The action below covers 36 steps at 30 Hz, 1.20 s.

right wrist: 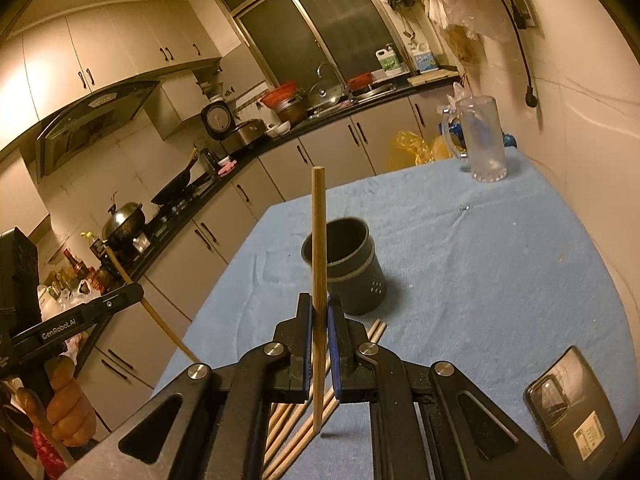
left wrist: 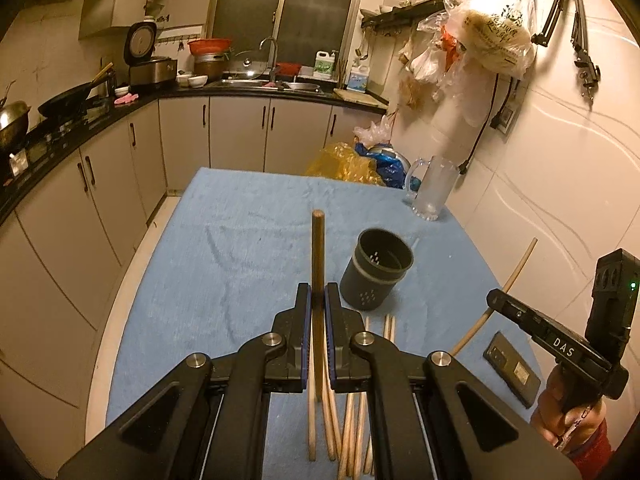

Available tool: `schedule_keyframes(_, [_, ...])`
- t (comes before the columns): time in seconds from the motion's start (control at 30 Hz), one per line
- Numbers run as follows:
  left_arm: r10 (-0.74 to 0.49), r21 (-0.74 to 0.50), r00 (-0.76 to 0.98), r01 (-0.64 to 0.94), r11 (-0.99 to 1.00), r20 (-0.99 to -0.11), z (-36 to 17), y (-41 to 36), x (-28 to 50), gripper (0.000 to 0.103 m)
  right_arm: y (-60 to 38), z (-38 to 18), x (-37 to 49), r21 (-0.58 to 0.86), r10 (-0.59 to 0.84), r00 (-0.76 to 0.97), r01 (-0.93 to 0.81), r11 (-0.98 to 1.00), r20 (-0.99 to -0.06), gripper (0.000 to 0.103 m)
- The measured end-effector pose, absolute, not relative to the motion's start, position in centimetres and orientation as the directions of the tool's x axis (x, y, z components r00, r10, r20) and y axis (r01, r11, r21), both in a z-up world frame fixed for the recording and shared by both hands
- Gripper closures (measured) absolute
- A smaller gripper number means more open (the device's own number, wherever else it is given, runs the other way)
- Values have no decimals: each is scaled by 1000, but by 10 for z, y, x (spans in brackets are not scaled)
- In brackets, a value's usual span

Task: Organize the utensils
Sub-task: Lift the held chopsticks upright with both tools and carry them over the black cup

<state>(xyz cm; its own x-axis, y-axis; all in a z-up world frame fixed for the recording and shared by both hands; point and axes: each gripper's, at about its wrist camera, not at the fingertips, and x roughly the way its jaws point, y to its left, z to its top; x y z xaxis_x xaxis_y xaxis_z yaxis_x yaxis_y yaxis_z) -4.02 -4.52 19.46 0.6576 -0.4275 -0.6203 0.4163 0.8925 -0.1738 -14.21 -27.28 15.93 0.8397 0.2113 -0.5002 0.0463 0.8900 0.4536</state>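
My left gripper [left wrist: 318, 294] is shut on a brown wooden chopstick [left wrist: 318, 248] that stands nearly upright above the blue cloth. A dark grey utensil holder [left wrist: 376, 270] stands just right of it, upright and looking empty. Several loose chopsticks [left wrist: 350, 420] lie on the cloth under the jaws. In the right wrist view my right gripper [right wrist: 319, 306] is shut on a lighter chopstick [right wrist: 318, 232], held upright in front of the holder [right wrist: 344, 264], with loose chopsticks [right wrist: 296, 428] below. Each view shows the other gripper [left wrist: 495, 300] [right wrist: 138, 290] at its edge, also gripping its stick.
A blue cloth [left wrist: 240, 240] covers the table. A clear glass mug [left wrist: 432, 188] stands at the far right corner. A dark phone [right wrist: 572, 412] lies near the right front edge. The tiled wall [left wrist: 560, 160] runs close on the right; kitchen cabinets [left wrist: 100, 184] are on the left.
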Motion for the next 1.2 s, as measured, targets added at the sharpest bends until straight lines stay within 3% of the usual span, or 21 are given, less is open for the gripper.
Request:
schedule_keyframes(0.8, [-522,-197,676,499,844,-520,298,-111,27,97,-324,255,-72,482,100,924,98,871,-368,95])
schedule_keyframes(0.93, [-541,-224,656,507,833,-526,296,-127,45,97,-327,256,-51,460,77,922,115,880,-380,95])
schedule_keyframes(1.2, [-533,-248,580,500,830,-617,247,-153,75,97,-330,211,-14,468,112,866,151,871,-487,95])
